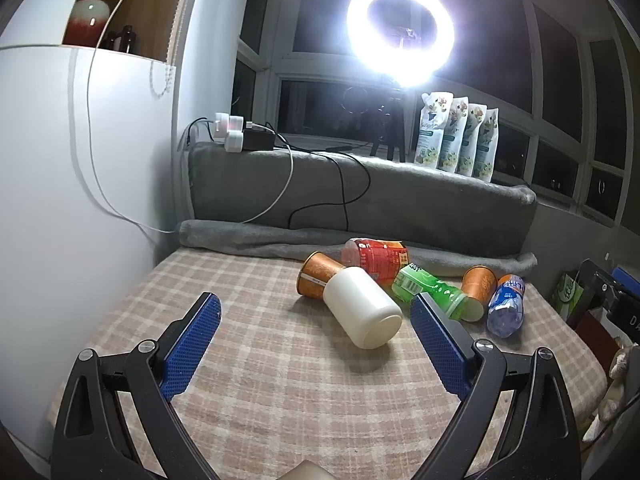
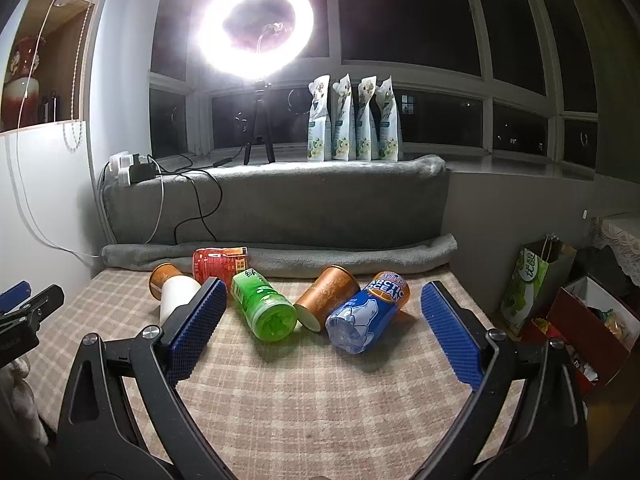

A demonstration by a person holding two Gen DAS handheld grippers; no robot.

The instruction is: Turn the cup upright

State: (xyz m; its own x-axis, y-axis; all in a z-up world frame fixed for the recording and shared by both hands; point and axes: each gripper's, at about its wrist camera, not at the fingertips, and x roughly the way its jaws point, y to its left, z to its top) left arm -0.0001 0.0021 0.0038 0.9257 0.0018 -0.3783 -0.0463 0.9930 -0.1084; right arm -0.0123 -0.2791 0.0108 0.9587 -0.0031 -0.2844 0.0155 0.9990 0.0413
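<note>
Several cups lie on their sides on the plaid cloth [image 1: 260, 360]. A white cup [image 1: 362, 308] lies nearest my left gripper [image 1: 316, 306], which is open and empty, just short of it. Behind it lie an orange cup [image 1: 318, 278], a red cup [image 1: 376, 258], a green cup [image 1: 430, 286], a second orange cup [image 1: 478, 290] and a blue cup [image 1: 506, 306]. My right gripper [image 2: 322, 294] is open and empty, with the green cup [image 2: 264, 306], orange cup [image 2: 326, 296] and blue "Arctic Ocean" cup [image 2: 366, 312] lying between and beyond its fingers. The white cup [image 2: 176, 294] is partly hidden by its left finger.
A rolled grey blanket [image 2: 320, 256] and a grey-covered ledge [image 2: 280, 204] bound the far edge. Cables and chargers [image 1: 240, 136] sit on the ledge at left. A ring light [image 2: 256, 26] and several pouches [image 2: 354, 120] stand on the sill. Bags and boxes [image 2: 560, 300] are at the right.
</note>
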